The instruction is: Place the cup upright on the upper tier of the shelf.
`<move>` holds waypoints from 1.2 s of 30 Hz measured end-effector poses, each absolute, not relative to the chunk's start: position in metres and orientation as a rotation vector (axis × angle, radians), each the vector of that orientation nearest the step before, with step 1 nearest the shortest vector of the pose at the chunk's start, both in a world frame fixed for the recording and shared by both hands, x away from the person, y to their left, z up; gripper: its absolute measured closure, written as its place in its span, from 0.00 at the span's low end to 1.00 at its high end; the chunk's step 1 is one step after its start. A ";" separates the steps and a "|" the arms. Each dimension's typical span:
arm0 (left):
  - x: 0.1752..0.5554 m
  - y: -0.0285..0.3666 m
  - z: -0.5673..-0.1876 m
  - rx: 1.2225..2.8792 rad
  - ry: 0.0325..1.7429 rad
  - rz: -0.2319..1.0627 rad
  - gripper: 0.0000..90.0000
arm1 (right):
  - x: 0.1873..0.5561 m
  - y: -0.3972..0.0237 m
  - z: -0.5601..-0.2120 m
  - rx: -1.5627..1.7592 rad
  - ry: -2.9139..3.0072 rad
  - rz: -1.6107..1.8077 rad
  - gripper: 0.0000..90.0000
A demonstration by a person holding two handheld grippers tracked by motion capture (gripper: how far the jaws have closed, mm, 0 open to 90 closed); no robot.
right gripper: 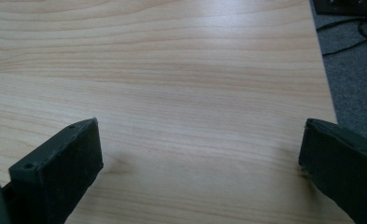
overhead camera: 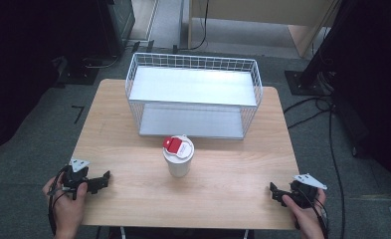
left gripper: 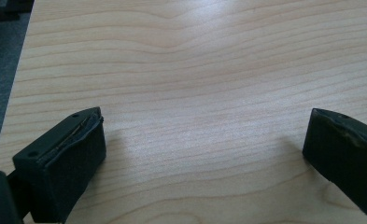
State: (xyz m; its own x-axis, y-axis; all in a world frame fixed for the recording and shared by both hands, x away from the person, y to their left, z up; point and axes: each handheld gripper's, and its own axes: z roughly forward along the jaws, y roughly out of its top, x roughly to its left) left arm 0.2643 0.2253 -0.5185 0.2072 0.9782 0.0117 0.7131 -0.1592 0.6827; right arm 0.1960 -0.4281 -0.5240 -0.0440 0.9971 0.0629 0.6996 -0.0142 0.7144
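Wooden table (overhead camera: 223, 184): one cup (overhead camera: 178, 158), one wire rack (overhead camera: 193, 94), two grippers.

cup (overhead camera: 178, 160): white, red lid | basket (overhead camera: 193, 94): white wire | table (overhead camera: 233, 169): light woodgrain

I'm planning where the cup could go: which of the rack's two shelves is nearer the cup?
The lower shelf of the wire rack: its front edge lies just behind the white cup, while the upper shelf sits higher and farther back.
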 end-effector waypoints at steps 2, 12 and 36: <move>0.264 0.225 -0.518 1.939 1.565 0.630 0.00 | 0.195 -0.430 -0.524 1.763 1.788 0.824 0.00; 0.264 0.225 -0.518 1.940 1.565 0.630 0.00 | 0.201 -0.398 -0.518 1.691 1.832 0.929 0.00; 0.264 0.225 -0.518 1.939 1.564 0.630 0.00 | 0.236 -0.287 -0.493 1.436 1.987 1.199 0.00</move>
State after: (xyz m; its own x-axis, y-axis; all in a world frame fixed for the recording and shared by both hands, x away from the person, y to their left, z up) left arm 0.2642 0.2254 -0.5185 0.2078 0.9781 0.0111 0.7127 -0.1592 0.6832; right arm 0.2356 -0.2866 -0.4931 -0.3857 0.9102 0.1509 0.5576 0.0997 0.8241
